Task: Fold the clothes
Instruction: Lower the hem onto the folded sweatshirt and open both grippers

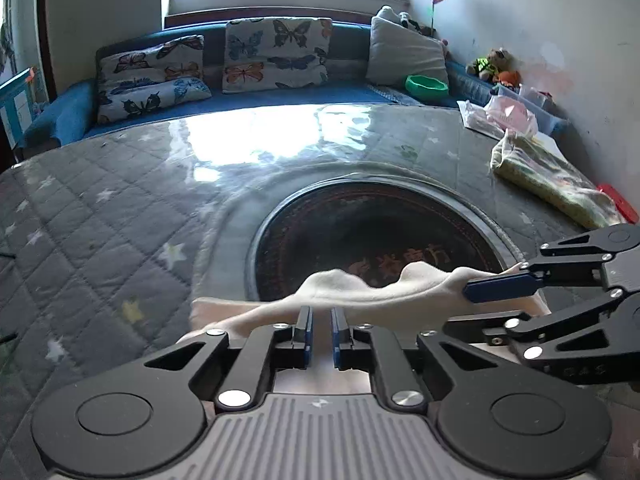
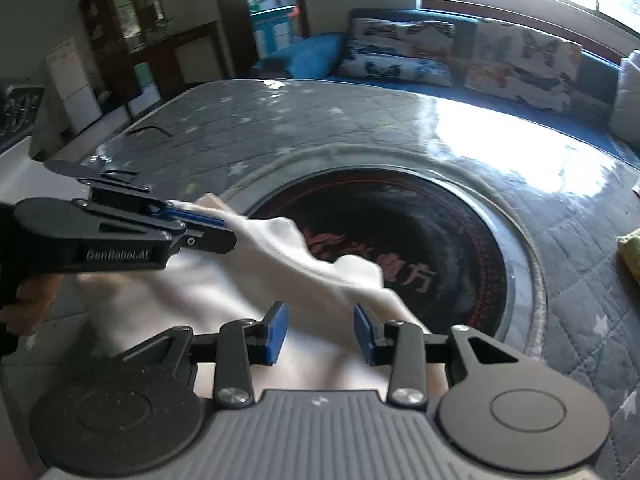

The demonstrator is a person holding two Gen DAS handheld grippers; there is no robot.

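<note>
- The cream soft-fabric garment [image 1: 360,288] lies at the near edge of the grey quilted star-pattern desk [image 1: 120,208]. Its far fold is raised and reaches over the rim of the round dark inset panel with red lettering [image 1: 360,220].
- The left tool [image 1: 320,328] is clenched on the garment's near edge. Its blue pads sit close together with cloth between them, and the right wrist view shows the same pinch from the side.
- The right tool [image 2: 320,334] is released, its pads well apart. The cloth passes between and below them, and nothing is gripped.
- Handling, as a judgement: the fabric looks light, limp and thick enough to hold a ridge. It will sag wherever it is unsupported and drag along when one corner is pulled.
- The glossy clear sheet over the desk should let it slide easily.
- The best hold is likely on the hem or a corner, pinched through both layers opposite the left tool's grip, so the edge lifts taut.
- Containers: a green round bowl [image 1: 426,86] sits on the blue sofa [image 1: 240,98], and its contents cannot be seen.
- A clear plastic box [image 1: 532,100] stands at the far right of the desk, and what it holds is unclear.
- A yellow-green floral folded cloth [image 1: 552,184] lies near it, well apart from the garment.
</note>
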